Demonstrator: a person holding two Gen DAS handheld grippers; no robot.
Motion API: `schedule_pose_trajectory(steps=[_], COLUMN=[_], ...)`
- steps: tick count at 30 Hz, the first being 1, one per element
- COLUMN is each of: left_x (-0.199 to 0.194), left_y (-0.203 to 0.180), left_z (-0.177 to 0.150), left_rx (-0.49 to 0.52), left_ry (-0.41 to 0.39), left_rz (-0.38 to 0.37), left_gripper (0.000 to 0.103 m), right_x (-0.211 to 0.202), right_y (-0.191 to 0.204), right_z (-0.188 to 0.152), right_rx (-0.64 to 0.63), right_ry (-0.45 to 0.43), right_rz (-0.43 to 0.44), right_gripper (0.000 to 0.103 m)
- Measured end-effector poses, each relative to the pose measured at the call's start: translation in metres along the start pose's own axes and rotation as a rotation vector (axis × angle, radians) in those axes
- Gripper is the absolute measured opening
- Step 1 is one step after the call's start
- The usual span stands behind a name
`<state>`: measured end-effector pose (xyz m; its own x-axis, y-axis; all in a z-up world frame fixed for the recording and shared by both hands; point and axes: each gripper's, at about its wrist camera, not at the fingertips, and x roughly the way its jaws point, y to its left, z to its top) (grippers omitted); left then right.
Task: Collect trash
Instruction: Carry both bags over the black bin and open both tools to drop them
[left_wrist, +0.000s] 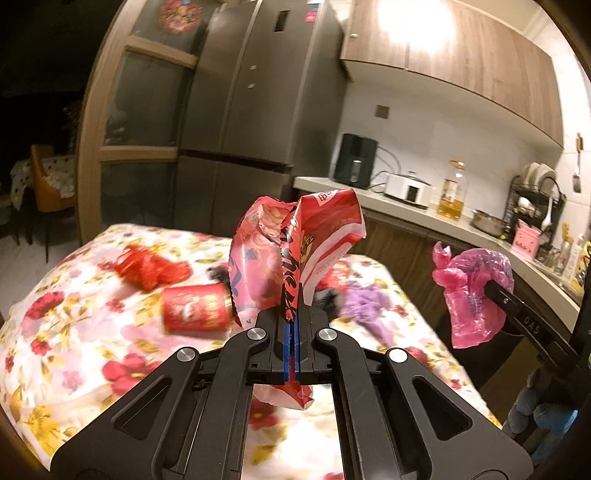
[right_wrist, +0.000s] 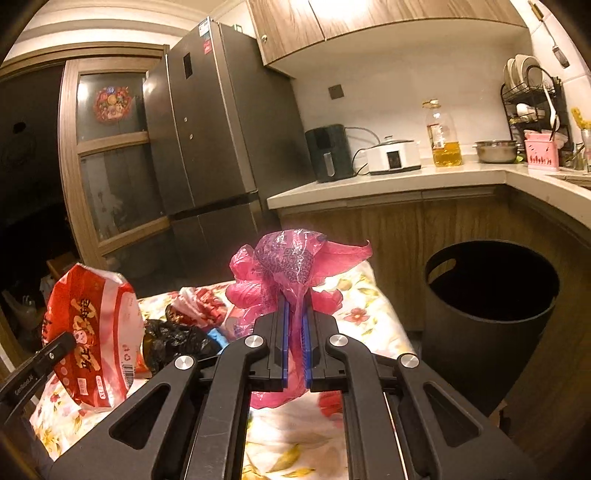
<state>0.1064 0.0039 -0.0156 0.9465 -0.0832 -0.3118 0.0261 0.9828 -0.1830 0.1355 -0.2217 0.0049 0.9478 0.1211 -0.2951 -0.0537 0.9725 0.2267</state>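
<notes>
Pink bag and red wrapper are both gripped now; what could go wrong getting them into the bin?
The pink plastic bag is pinched by a thin fold and billows above the right gripper; it may slip or cling on release. The black bin sits right of the table, so the left gripper must cross with the red wrapper, perhaps bumping the right one.

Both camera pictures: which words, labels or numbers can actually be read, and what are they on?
"DAS": on the right gripper's black finger.
Red snack wrapper: large printed characters and a barcode, too blurred to read.
Red can: print blurred.
Oil bottle label: too small.
Fridge stickers: illegible.
</notes>
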Motion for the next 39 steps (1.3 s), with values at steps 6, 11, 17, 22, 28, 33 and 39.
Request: schedule_pose_trajectory(steps=[6,11,17,22,28,33,39], left_x=[0.012,0.034,0.060,0.083,0.108,0.126,0.140], left_y=[-0.042,-0.085,-0.147,-0.200,-0.244,-0.269,-0.286], left_z=[0.009,0.016,0.021,0.019,0.013,0.006,-0.003], left_rx=[0.051,0.089,0.128,0.171,0.180,0.180,0.180], left_ry=[-0.016,-0.017,-0.019,-0.024,-0.016,0.002,0.025], left_rz=[-0.084,-0.175,-0.307,-0.400,-0.476,-0.515,-0.555], left_gripper=[0.000,0.000,0.000,0.000,0.000,0.000,0.000], right_x=[-0.008,-0.014,-0.019,-0.018,-0.016,-0.011,-0.006], right_y=[-0.027,-0.056,-0.099,-0.129,-0.151,-0.167,-0.182], right_z=[0.010,0.024,0.039,0.048,0.055,0.056,0.058], right_rx=[0.016,0.030,0.052,0.085,0.083,0.076,0.092], right_ry=[-0.036,-0.072,-0.120,-0.143,-0.167,-0.178,-0.174], right_rz=[-0.057,-0.128,-0.243,-0.309,-0.364,-0.400,-0.422], right_gripper=[0.007,0.007,0.007,0.007,0.007,0.007,0.007])
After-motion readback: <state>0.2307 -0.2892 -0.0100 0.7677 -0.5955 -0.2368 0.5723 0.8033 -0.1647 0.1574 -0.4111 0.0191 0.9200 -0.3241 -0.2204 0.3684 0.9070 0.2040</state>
